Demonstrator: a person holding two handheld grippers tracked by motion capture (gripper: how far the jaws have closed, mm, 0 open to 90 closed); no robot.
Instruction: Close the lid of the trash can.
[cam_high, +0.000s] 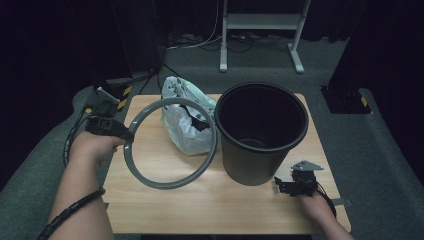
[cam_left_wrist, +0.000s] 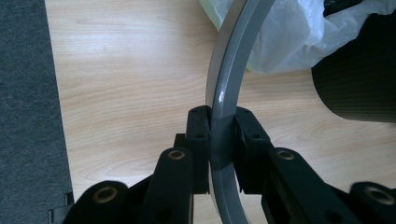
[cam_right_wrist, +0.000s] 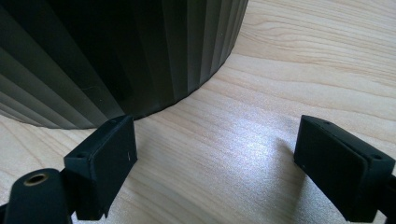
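High view: left claw (cam_high: 126, 135) clamped on grey ring's (cam_high: 172, 184) left edge | right claw (cam_high: 286, 184) open, empty, beside bin (cam_high: 260, 150)

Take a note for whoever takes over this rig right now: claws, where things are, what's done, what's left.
Left claw: shut on the grey ring, held tilted above the table.
Right claw: open, resting low by the black bin, holding nothing.
White bag: on the table beside the bin, behind the ring.
Done: ring is off the bin.
Left: probably line the bin with the bag, then refit the ring.
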